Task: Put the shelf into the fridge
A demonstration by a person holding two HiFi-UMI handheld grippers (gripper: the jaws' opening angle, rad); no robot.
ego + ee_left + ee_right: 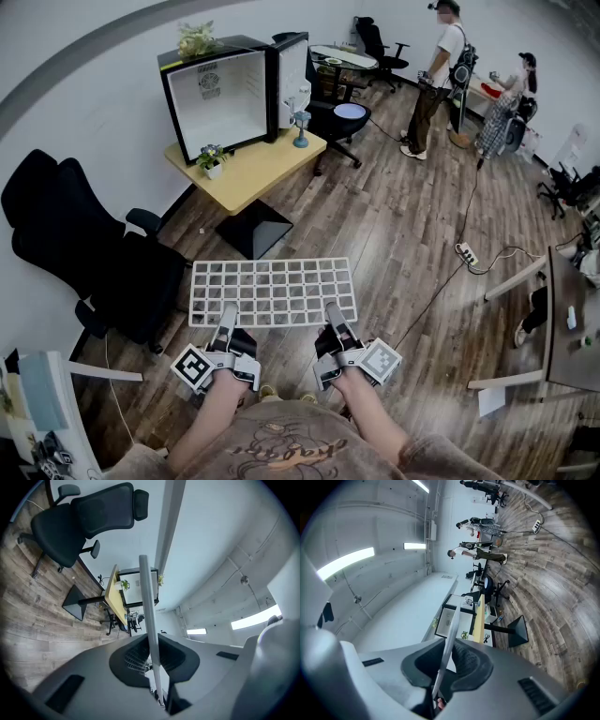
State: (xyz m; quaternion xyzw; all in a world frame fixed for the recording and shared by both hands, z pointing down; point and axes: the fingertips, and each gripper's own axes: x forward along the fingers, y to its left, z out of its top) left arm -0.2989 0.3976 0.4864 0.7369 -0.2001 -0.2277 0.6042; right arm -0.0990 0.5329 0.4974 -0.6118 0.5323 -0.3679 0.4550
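A white wire grid shelf (272,292) hangs flat in the air above the wood floor, held by its near edge. My left gripper (228,317) is shut on that edge at the left, my right gripper (335,315) shut on it at the right. In each gripper view the shelf (149,616) (450,639) shows edge-on as a thin pale bar running out from between the jaws. The small black fridge (222,94) stands far ahead on a yellow table (251,171), its door (292,80) swung open to the right and its white inside bare.
A black office chair (89,258) stands close at the left. The table's black base (253,230) lies just beyond the shelf. Small potted plants (211,159) and a blue stand (301,127) sit on the table. Two people (441,75) stand far back right; a power strip (466,254) lies on the floor.
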